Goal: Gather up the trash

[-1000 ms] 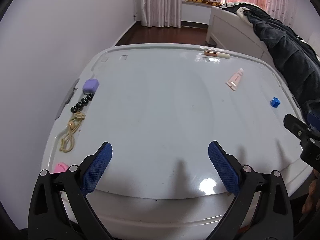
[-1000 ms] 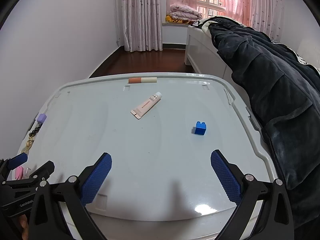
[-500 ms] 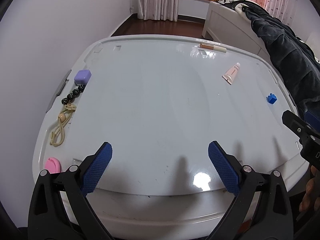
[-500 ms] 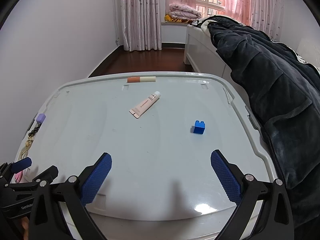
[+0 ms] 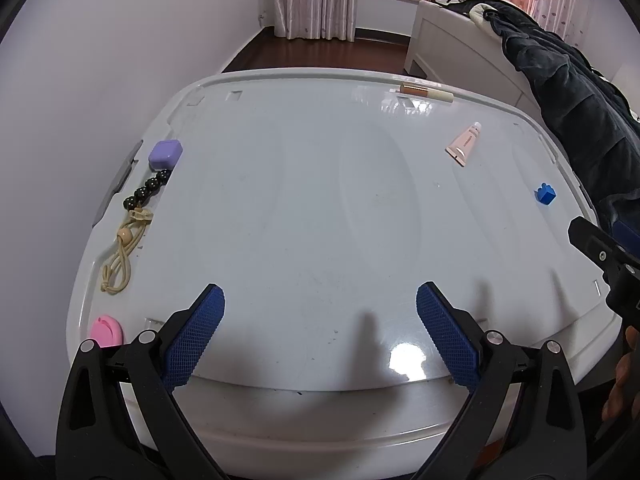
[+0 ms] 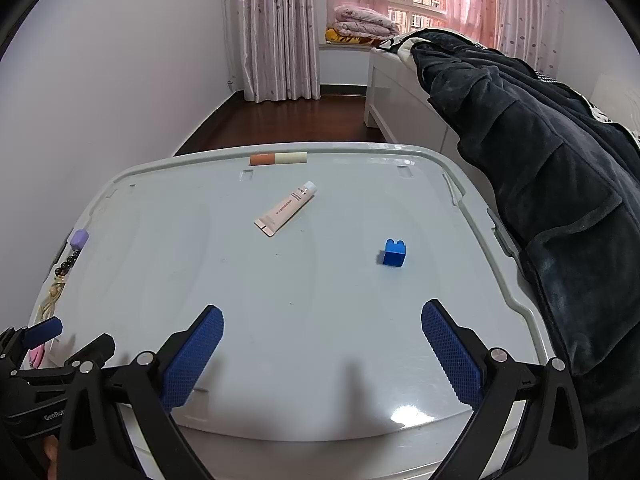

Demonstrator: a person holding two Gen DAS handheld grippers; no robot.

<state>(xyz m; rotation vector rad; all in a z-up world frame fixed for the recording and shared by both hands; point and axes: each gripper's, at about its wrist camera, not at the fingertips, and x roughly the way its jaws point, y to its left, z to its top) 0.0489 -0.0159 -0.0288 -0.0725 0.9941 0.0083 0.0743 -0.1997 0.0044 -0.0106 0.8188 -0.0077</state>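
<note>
While both tools hang over the near edge of the glossy white tabletop [image 5: 320, 208], the left hand-held gripper [image 5: 320, 332] fills the bottom of its own view with its blue pads spread wide apart and nothing between them. The right hand-held gripper [image 6: 322, 352] sits the same way at the bottom of its view, pads apart and empty.

At lower left of the left wrist view a pink round piece [image 5: 106, 330] lies by the tabletop's near corner. Above it along the left rim runs a beige elastic cord [image 5: 122, 252], then a string of black beads [image 5: 146, 194], then a small purple case [image 5: 165, 153] touching the beads' far end.

At right of centre in the right wrist view a blue toy brick [image 6: 394, 253] stands alone on bare surface. Farther back, above centre, a pink tube [image 6: 285, 209] lies slanted with its cap pointing to the upper right. On the far rim rests an orange-and-cream stick [image 6: 278, 158].

Beyond, a dark coat [image 6: 540, 184] drapes over a white bed [image 6: 400, 96] at the right, beside the tabletop's right rim.
</note>
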